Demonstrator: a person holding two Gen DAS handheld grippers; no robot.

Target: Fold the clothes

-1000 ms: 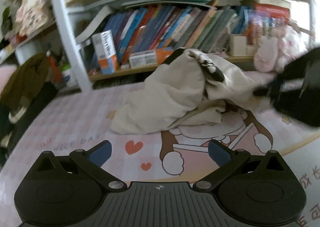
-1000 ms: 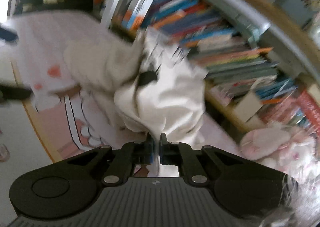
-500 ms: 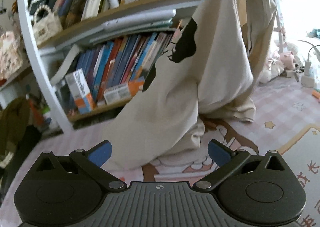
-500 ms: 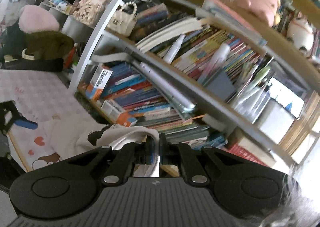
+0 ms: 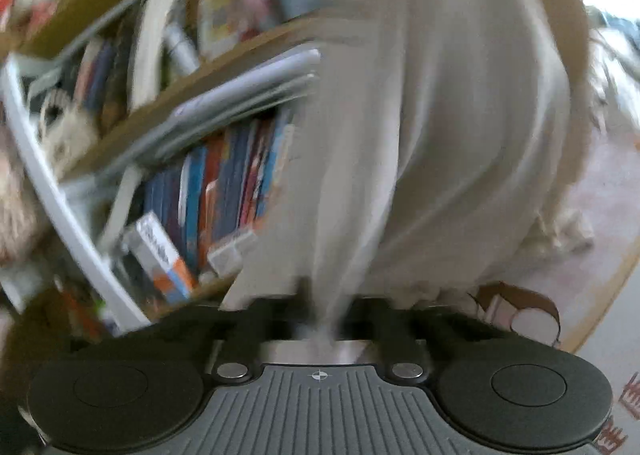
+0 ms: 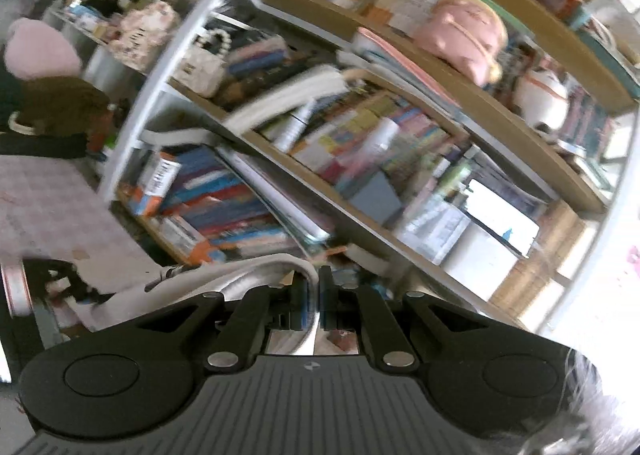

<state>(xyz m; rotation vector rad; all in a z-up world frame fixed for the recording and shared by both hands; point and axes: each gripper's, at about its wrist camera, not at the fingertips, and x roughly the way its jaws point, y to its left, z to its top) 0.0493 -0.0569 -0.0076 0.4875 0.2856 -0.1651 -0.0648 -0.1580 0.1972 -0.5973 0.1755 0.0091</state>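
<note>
In the left wrist view, our left gripper point(image 5: 324, 319) has just closed its jaws; half a second ago they stood wide and empty, and now a pinch of the cream garment point(image 5: 460, 143) runs down between them. The picture is badly smeared, so we cannot tell how much cloth sits in the grip, but it reads as a hold on a lower edge. The garment hangs like a curtain in front of the bookshelf point(image 5: 224, 183), filling the middle and right of the view, its bottom bunched just above the pink cartoon mat point(image 5: 568, 255). A second ago it lay heaped on that mat. With two holds we judge it can now be stretched out flat.

In the right wrist view, our right gripper point(image 6: 319, 295) stays clamped on a thin fold of the same garment point(image 6: 248, 275), which trails off to the left and below the camera. The garment's black print, visible half a second ago, does not show now; the cloth looks plain, soft and limp.
</note>
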